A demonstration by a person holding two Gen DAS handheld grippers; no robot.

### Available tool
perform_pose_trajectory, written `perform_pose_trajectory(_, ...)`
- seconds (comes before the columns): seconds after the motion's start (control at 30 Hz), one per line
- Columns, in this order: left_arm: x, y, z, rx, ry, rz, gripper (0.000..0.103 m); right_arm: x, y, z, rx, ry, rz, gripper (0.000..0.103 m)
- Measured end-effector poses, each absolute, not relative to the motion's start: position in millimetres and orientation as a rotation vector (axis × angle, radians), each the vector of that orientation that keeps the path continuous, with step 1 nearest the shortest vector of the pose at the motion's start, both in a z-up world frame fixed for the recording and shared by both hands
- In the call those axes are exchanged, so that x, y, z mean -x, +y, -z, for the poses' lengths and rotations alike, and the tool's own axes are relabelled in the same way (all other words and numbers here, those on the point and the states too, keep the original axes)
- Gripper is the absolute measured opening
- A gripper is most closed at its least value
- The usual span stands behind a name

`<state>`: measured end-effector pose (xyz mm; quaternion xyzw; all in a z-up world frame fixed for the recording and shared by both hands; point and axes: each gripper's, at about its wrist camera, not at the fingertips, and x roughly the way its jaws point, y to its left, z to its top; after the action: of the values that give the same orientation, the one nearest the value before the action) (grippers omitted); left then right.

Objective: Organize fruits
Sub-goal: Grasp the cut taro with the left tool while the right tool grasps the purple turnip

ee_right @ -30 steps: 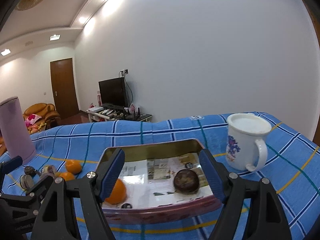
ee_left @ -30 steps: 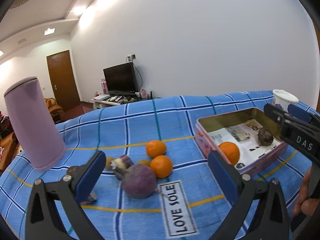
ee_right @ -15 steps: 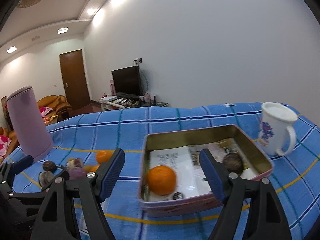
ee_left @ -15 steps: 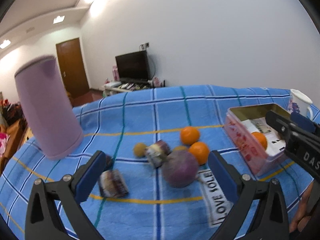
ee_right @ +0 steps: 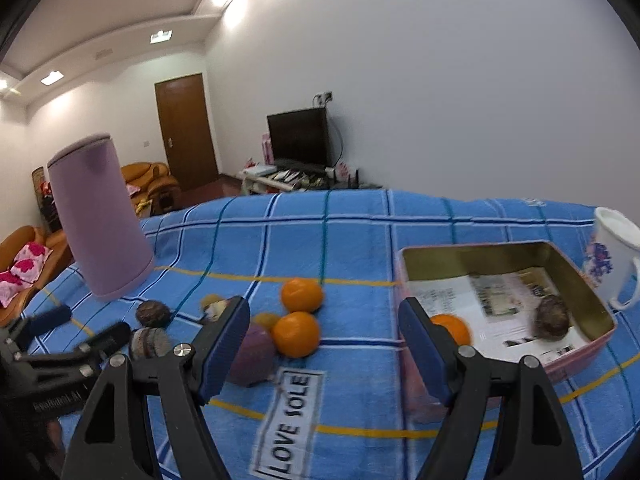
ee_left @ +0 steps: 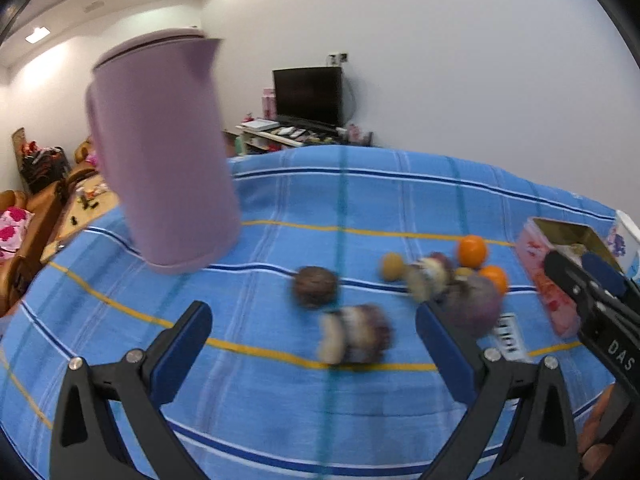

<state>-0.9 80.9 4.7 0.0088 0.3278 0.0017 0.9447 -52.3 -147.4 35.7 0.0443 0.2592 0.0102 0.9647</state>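
Loose fruit lies on the blue checked cloth [ee_right: 360,240]: two oranges [ee_right: 301,294] [ee_right: 296,334], a big purple fruit [ee_right: 252,354], a dark round fruit [ee_left: 314,286] and a cut purple-and-white fruit [ee_left: 356,338]. My left gripper [ee_left: 312,336] is open, and the cut fruit lies on the cloth ahead between its fingers, apart from them. My right gripper [ee_right: 324,344] is open and empty, between the oranges and the pink tin [ee_right: 480,246]. The tin holds an orange [ee_right: 452,328] and a dark fruit [ee_right: 552,316]. The left wrist view is blurred.
A tall purple jug [ee_right: 100,220] stands at the back left of the cloth. A white flowered mug [ee_right: 616,256] stands right of the tin. A "LOVE SOLE" label [ee_right: 288,420] is sewn on near the front. Sofas, a door and a TV lie beyond.
Both grippers have swung left. The left one went from the big purple fruit to the dark and cut fruits. The right one went from over the tin toward the loose oranges.
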Motion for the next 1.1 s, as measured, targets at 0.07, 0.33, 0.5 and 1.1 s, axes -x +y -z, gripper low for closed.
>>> perform_pose_trajectory(0.07,-2.4,94.7,-5.8,-0.018,0.668,-0.026,0.103,48.5,-141.0,-31.3,-0.091,0.556,-0.039,0.078)
perform_pose_trajectory(0.33,-12.0,86.3,2.7,-0.082,0.731,0.066,0.099,44.1,-133.3,-19.7,-0.122,0.62,-0.11,0.078)
perform_pose_trajectory(0.5,-23.2,57.7,23.3,-0.145,0.805,0.114,0.089,48.6,-142.0,-19.0,-0.168,0.617,-0.122,0.078)
perform_pose_trajectory(1.1,-30.6,76.2,26.0,0.039,0.791,0.208,0.057,28.2,-107.5,-10.6,-0.07,0.733,-0.186,0.078)
